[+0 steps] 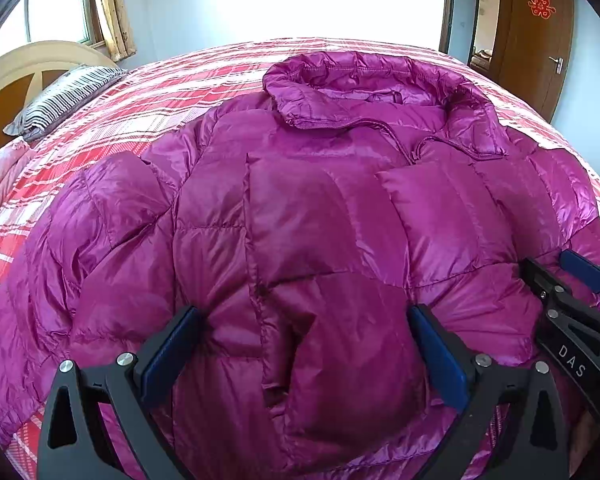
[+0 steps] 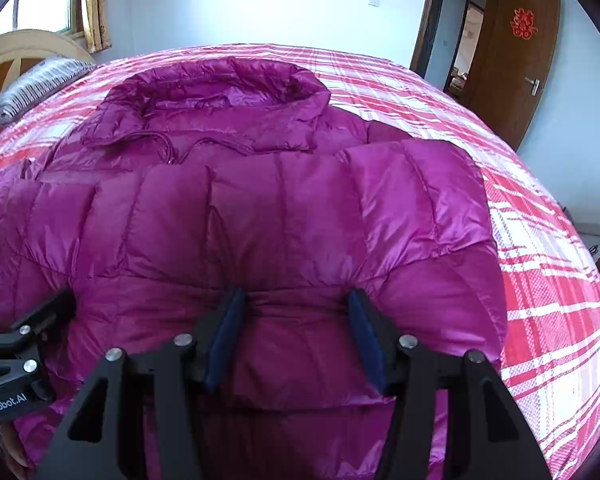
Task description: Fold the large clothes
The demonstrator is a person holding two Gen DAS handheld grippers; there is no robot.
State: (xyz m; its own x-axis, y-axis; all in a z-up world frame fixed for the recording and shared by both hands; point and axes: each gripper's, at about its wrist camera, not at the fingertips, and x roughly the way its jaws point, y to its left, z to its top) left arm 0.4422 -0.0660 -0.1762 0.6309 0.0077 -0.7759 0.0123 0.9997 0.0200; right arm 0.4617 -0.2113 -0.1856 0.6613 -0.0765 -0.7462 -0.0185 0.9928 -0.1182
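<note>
A shiny magenta puffer jacket (image 1: 300,208) (image 2: 260,220) lies front up on the bed, its collar (image 1: 364,76) at the far end. Both sleeves are folded in over the chest, with one cuff (image 1: 292,184) beside the other cuff (image 1: 420,200). My left gripper (image 1: 306,340) stands wide open over the jacket's near part, with puffy fabric below its fingers and nothing pinched. My right gripper (image 2: 296,332) is partly open just right of it. Its blue pads (image 2: 226,336) rest on the jacket on either side of a crease without squeezing it. Each gripper also shows at the edge of the other's view.
The bed has a red and white plaid sheet (image 2: 540,280) with bare stretches right of and beyond the jacket. A striped pillow (image 1: 64,100) lies by the headboard (image 1: 20,64) at far left. A brown door (image 2: 516,48) stands open at far right.
</note>
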